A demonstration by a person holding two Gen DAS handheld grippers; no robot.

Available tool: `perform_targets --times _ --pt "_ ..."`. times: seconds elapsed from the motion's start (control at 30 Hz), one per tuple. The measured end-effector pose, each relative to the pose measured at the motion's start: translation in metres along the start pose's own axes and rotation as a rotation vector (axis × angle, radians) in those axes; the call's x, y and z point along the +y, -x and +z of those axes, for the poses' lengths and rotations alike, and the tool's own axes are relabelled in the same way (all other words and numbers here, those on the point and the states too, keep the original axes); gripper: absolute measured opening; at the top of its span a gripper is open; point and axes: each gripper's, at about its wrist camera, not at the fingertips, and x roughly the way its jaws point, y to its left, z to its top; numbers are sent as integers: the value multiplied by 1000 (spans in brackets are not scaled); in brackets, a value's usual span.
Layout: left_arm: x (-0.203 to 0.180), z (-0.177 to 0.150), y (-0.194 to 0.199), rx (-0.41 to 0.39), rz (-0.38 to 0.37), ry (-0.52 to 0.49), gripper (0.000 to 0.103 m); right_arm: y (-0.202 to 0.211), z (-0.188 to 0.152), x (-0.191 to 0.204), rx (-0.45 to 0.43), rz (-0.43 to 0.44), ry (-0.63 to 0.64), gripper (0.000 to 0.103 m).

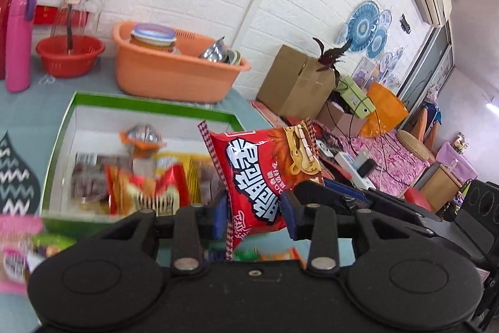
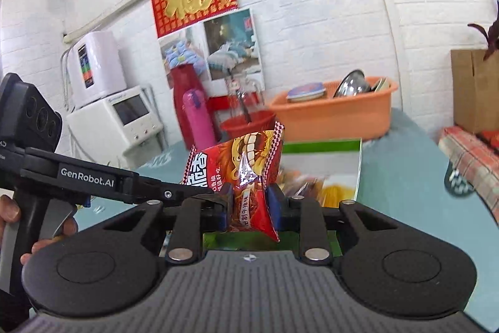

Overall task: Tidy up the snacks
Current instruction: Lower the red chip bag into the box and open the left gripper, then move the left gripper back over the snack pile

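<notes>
A red snack packet (image 1: 265,173) with white lettering hangs in the air above the table, held from both sides. My left gripper (image 1: 254,216) is shut on its lower edge. My right gripper (image 2: 249,208) is shut on the same red snack packet (image 2: 249,173), pinching its other end. The left gripper's fingers (image 2: 187,192) reach in from the left in the right wrist view. Behind the packet lies an open green-rimmed box (image 1: 59,145) holding several snack packets (image 1: 140,186). The box also shows in the right wrist view (image 2: 327,145).
An orange basin (image 1: 174,74) with a jar and metal dishes and a red bowl (image 1: 70,55) stand behind the box. A pink bottle (image 1: 20,39) stands at the left. Loose snacks (image 1: 18,252) lie at the near left. A cardboard box (image 1: 293,83) sits beyond the table's right edge.
</notes>
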Motion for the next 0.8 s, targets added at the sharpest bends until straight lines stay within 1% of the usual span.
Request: perform_targets --times 0.1,0.2,0.3,0.4,0.53,0.6,0.63,0.67,0.7,0.73,0.77,0.8 --pt "12 18 -25 14 -5 30 46 -21 11 -12 -10 -18 -4 44" --pt "26 30 -49 36 -10 65 46 -43 13 -28 -4 -35 -11 43" --pt "38 41 -71 57 -7 78 45 -62 12 -45 9 -41 -44 43" --pt "50 47 -91 80 -2 98 45 -78 10 -59 24 -46 -71 43" --pt "63 50 -114 112 6 144 45 -96 4 -73 38 -62 -70 43" --pt "66 51 -120 117 11 152 47 -101 1 -77 47 -70 -64 43" --pt "66 51 -121 114 18 146 54 -103 -1 -79 49 -72 -59 44" --pt "65 50 -120 106 34 133 74 -104 -2 -80 45 -73 -49 53" --pt "65 49 -119 94 51 115 86 -102 -4 -80 37 -82 -36 60" --pt "63 48 -117 90 70 96 103 -102 -5 -79 31 -88 -21 67" --pt "61 46 -114 86 92 88 103 -99 -6 -79 23 -89 -11 88" --pt "60 45 -110 77 103 84 103 -96 -6 -78 9 -101 -7 100"
